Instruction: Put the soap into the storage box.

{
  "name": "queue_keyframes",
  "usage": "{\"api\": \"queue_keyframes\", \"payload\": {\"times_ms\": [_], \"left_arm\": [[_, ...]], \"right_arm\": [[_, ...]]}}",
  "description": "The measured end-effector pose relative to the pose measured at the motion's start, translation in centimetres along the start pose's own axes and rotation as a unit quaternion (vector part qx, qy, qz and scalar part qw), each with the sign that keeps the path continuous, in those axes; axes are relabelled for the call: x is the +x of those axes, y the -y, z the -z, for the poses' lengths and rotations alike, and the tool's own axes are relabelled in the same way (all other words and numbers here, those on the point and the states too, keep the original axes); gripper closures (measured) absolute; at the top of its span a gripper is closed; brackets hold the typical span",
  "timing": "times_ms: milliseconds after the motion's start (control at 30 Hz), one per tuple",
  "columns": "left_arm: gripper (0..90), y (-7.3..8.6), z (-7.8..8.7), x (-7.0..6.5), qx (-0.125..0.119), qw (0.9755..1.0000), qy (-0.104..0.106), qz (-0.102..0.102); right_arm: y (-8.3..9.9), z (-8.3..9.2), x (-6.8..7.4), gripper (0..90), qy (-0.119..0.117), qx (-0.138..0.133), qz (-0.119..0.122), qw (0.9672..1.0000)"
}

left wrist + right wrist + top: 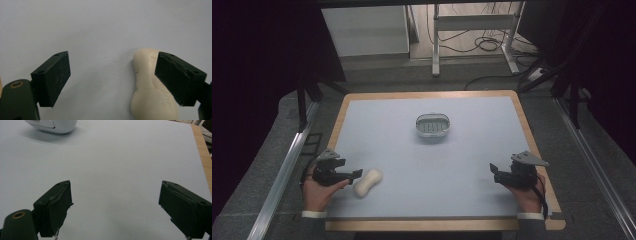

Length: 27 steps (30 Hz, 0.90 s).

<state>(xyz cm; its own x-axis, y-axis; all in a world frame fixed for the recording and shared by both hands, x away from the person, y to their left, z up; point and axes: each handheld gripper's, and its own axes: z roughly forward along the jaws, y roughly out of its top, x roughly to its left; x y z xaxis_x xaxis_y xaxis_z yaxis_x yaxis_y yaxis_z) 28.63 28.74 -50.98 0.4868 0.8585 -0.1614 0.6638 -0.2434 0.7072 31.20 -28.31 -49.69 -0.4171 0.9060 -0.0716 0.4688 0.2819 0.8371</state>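
We held the left gripper (357, 173) wide open beside the cream soap bar (367, 182), which lay on the table (472, 145); one jaw overlapped it. Our right gripper (493, 169) stood open, empty.

Mat open — soap dish (432, 125) stands mid-table.

Matt, smooth cream soap (150, 97), perhaps waxy

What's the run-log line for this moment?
left tool: open, beside soap bar, not gripping | right tool: open, nothing between jaws | soap dish: mid-mat, no soap inside
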Motion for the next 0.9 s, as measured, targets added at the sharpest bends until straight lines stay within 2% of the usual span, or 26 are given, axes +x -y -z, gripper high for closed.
{"api": "queue_keyframes", "payload": {"times_ms": [67, 167, 200, 333, 467, 633, 900], "left_arm": [[13.5, -0.5, 0.4, -0.4, 0.008, 0.9999, 0.000, -0.011], [13.3, -0.8, 0.6, -0.7, 0.014, 0.9998, 0.001, -0.015], [13.3, -1.3, 0.8, -1.0, 0.021, 0.9995, 0.001, -0.025], [14.6, -1.9, 0.7, -1.6, 0.041, 0.9984, 0.003, -0.038], [15.0, -1.8, 0.0, -1.8, 0.065, 0.9969, 0.002, -0.044], [17.5, -1.6, -0.3, -2.8, 0.076, 0.9953, 0.000, -0.060], [20.2, -1.9, -0.6, -3.6, 0.109, 0.9919, -0.013, -0.065]], "right_arm": [[0.0, 0.0, 0.2, 11.1, 0.002, 0.003, 0.002, 1.0000], [-0.1, -0.1, 0.4, 11.1, 0.005, 0.006, 0.003, 1.0000], [-0.1, -0.2, 0.7, 11.1, 0.004, 0.006, 0.009, 0.9999], [-0.1, -0.3, 1.0, 11.1, 0.007, 0.009, 0.013, 0.9998], [0.0, -0.5, 0.8, 11.1, 0.010, 0.012, 0.013, 0.9998], [0.0, -0.6, 0.9, 11.1, 0.006, 0.012, 0.016, 0.9998], [0.0, -0.8, 1.4, 11.1, 0.005, 0.017, 0.024, 0.9996]]}}
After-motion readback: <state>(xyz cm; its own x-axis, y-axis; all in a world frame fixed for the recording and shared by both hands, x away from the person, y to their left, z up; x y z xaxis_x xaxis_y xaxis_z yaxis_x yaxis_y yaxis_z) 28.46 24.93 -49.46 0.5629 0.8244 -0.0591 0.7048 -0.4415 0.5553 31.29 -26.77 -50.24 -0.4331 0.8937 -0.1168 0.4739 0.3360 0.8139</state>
